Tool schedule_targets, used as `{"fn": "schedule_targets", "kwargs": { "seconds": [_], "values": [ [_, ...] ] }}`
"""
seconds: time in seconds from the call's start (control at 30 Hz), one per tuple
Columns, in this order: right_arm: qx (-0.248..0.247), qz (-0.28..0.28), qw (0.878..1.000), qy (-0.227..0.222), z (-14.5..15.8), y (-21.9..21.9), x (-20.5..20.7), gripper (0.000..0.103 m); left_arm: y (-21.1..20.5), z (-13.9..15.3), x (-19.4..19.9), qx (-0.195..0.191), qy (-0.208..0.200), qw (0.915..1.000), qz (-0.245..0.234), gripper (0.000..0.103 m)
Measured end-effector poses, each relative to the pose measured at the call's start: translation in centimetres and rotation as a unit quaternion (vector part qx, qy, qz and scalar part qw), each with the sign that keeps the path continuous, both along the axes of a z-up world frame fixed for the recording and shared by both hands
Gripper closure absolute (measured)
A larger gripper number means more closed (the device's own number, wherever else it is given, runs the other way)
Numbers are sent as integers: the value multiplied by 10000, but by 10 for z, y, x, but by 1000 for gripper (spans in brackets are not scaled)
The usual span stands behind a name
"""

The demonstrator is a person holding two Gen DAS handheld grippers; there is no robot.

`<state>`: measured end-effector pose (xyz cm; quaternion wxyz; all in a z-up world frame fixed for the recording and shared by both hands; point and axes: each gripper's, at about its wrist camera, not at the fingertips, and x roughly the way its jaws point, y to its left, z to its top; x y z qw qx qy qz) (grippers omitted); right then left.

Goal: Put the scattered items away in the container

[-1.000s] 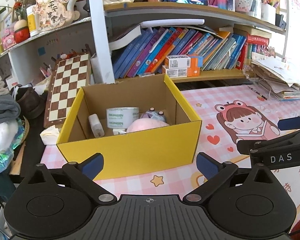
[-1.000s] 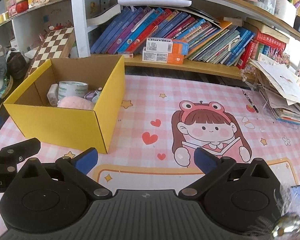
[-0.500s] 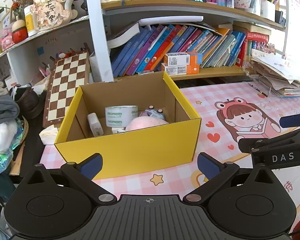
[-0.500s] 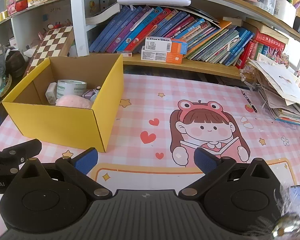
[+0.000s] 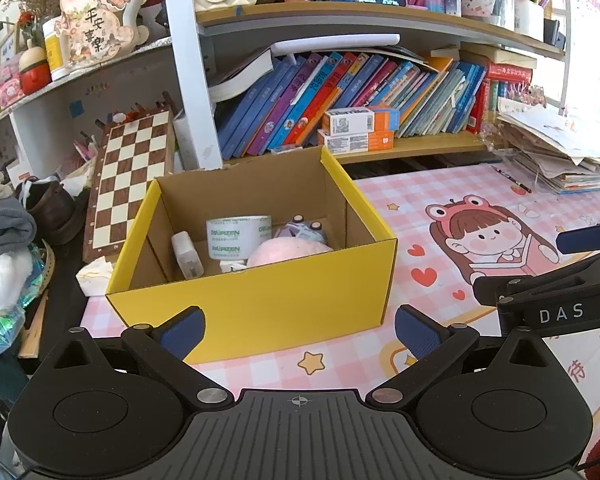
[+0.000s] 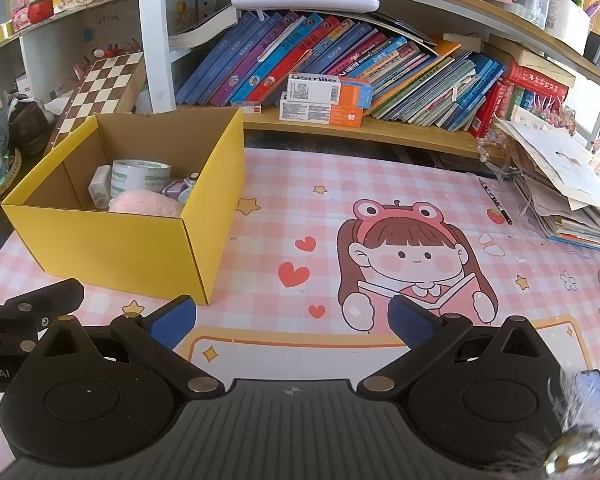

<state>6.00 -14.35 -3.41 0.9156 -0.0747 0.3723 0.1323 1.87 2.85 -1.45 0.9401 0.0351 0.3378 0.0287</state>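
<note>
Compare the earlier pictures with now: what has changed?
Little. Both views have drawn back slightly from the yellow box, so both hand-held grippers, left and right, seem to have retreated a little. Both stay open and empty. The tape roll and pink plush lie unmoved in the box.

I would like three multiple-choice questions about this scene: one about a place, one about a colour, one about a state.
1. Where is the tape roll?
A. on the shelf
B. inside the box
C. on the mat

2. What colour is the outside of the box?
A. yellow
B. green
C. white

3. How is the left gripper?
A. shut on the tape roll
B. shut on a book
C. open, holding nothing

Answers:
1 B, it stands on the box floor beside the pink plush.
2 A, its outer walls are yellow.
3 C, its fingers are spread apart with nothing between them.
</note>
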Motion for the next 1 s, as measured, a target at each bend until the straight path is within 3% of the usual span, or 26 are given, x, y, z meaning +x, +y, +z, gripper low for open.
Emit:
{"fn": "schedule_targets", "kwargs": {
  "seconds": [1.0],
  "values": [
    [-52,-35,10000,-3,0,7,-6,0,-1,1,-1,-40,-12,10000,-8,1]
  ]
}}
